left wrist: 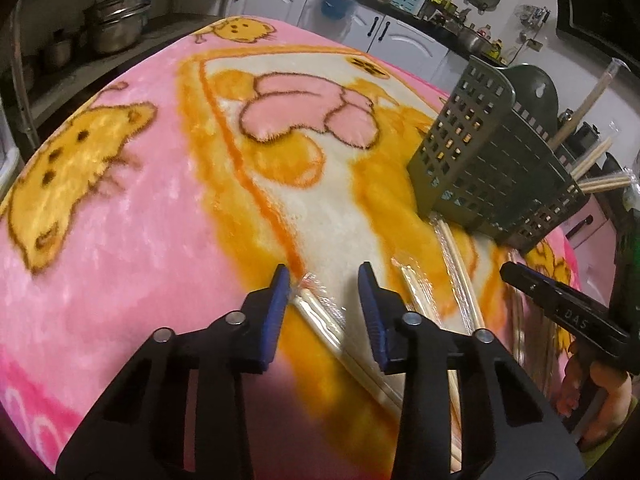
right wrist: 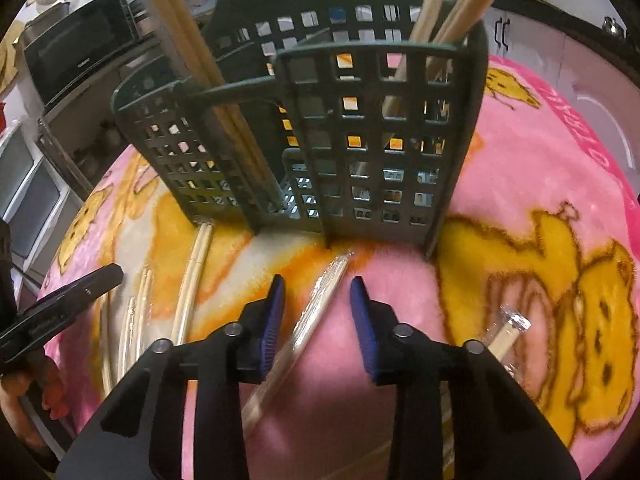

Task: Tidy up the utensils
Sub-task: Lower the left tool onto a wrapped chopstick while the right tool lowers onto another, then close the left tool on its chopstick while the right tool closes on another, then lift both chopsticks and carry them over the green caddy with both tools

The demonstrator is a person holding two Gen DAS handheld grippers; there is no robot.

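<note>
The left gripper [left wrist: 324,280] straddles a wrapped chopstick pair [left wrist: 316,312] on the pink blanket [left wrist: 140,240], jaws apart and not pressing it. Nearer the green utensil basket [right wrist: 360,140], the right gripper [right wrist: 318,292] likewise stands unclenched over another wrapped pair [right wrist: 316,300] whose tip reaches the basket's foot; bare chopsticks [right wrist: 436,8] stand inside the basket.

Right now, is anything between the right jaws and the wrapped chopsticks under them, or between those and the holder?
Nothing visible. The wrapped chopsticks lie on the blanket between the right gripper jaws, pads not touching. Their far tip points at the green utensil holder, with only bare blanket between.
</note>
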